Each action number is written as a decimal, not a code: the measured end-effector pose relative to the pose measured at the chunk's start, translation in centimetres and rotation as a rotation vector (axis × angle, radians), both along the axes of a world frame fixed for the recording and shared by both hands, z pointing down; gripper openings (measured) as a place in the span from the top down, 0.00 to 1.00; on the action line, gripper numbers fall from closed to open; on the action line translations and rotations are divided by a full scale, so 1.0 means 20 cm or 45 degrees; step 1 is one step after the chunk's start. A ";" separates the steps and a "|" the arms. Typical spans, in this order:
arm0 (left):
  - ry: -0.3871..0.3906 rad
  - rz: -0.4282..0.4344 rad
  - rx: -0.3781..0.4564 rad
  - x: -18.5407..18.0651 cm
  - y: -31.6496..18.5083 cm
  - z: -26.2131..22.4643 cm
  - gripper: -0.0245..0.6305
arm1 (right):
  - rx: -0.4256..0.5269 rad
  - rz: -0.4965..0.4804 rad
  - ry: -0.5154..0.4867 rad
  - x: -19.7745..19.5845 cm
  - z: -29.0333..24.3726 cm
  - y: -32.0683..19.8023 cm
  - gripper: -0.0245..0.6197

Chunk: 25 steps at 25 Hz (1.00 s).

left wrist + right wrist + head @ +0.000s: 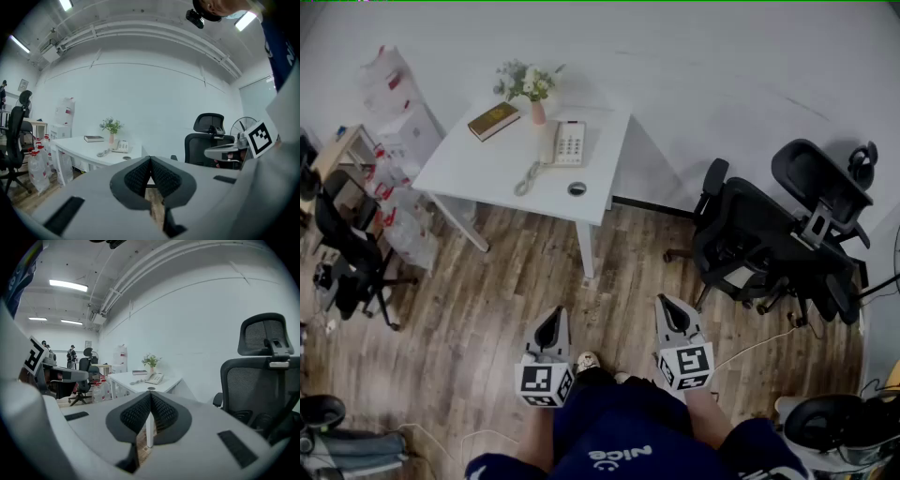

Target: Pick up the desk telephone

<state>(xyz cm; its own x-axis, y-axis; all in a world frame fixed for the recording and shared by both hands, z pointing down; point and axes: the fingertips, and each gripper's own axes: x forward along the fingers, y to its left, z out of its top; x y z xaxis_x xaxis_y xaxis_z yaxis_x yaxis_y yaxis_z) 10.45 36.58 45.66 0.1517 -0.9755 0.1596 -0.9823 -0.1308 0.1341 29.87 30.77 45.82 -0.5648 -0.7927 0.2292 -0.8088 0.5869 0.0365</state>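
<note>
A white desk telephone (pixel 565 143) with a coiled cord lies on a white desk (pixel 487 164) against the far wall; it shows small in the left gripper view (pixel 121 146) and in the right gripper view (pixel 155 378). My left gripper (pixel 554 319) and right gripper (pixel 667 305) hang side by side over the wood floor, well short of the desk. Both are shut with nothing between the pads. From the left gripper (pixel 150 160) and the right gripper (pixel 150 394) the closed jaws point roughly level toward the desk.
On the desk stand a dark book (pixel 494 120), a small vase of flowers (pixel 531 86) and a round cable hole (pixel 577 188). Black office chairs (pixel 769 234) crowd the right; another chair (pixel 352 248) and bagged bottles (pixel 398 187) stand left.
</note>
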 end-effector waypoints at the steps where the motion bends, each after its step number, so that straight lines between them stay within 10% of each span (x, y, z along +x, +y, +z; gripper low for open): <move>1: -0.003 0.002 0.002 0.00 -0.01 0.00 0.94 | 0.006 -0.003 0.004 -0.01 0.00 -0.01 0.93; 25: 0.002 0.060 0.013 -0.40 -0.32 0.04 0.94 | 0.001 0.020 -0.020 -0.39 0.06 -0.23 0.93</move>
<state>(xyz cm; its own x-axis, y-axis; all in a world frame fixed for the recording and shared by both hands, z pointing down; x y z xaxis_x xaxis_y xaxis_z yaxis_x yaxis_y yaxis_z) 2.54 30.20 46.37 0.1974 -0.9689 0.1492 -0.9748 -0.1780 0.1343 22.01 26.27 47.01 -0.5559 -0.8017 0.2198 -0.8184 0.5741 0.0241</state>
